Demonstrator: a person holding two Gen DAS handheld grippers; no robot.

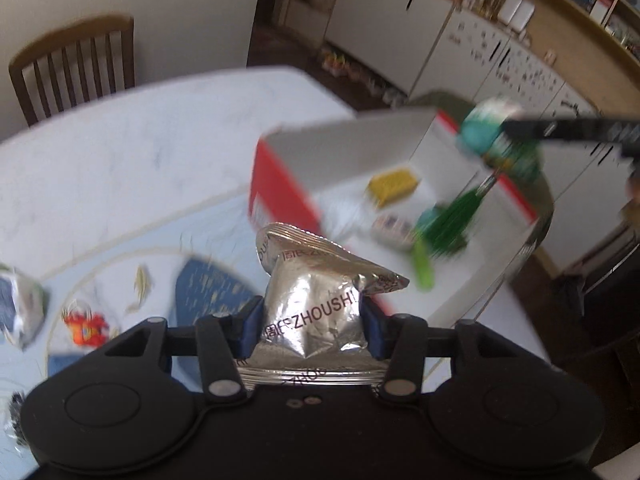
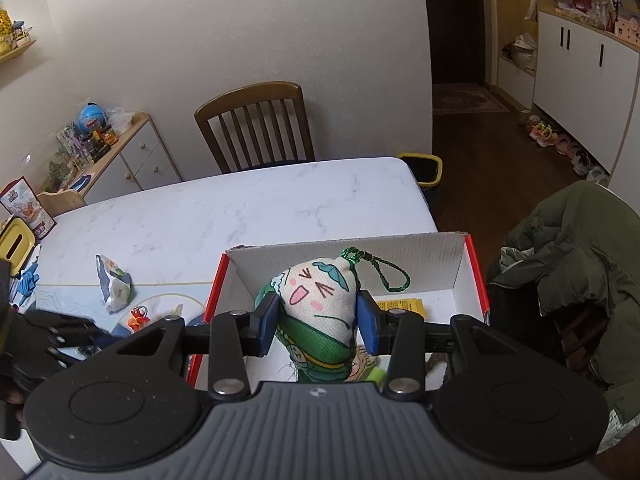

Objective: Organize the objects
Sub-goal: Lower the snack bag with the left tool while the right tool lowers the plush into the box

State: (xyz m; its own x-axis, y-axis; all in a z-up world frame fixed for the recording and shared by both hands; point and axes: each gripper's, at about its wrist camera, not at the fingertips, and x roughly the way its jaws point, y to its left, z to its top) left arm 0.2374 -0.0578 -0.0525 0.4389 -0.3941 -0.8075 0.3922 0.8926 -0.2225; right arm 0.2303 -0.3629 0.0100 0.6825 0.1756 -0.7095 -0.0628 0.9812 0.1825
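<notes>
Fingers of the left gripper [image 1: 312, 326] clamp a silver foil packet [image 1: 316, 304], long axis upright, crimped top pointing toward the red-and-white box [image 1: 280, 184]. Right gripper [image 2: 318, 326] pads pinch a plush charm [image 2: 320, 312] above the same box [image 2: 472, 276], its loop end up.

- white marble-patterned table [image 2: 240, 208]
- open red-sided cardboard box [image 2: 474, 276], near edge
- pale blue printed mat [image 2: 80, 300]
- crumpled blue-white packet [image 2: 114, 286], on mat
- small red-orange toy [image 2: 138, 317], on mat
</notes>
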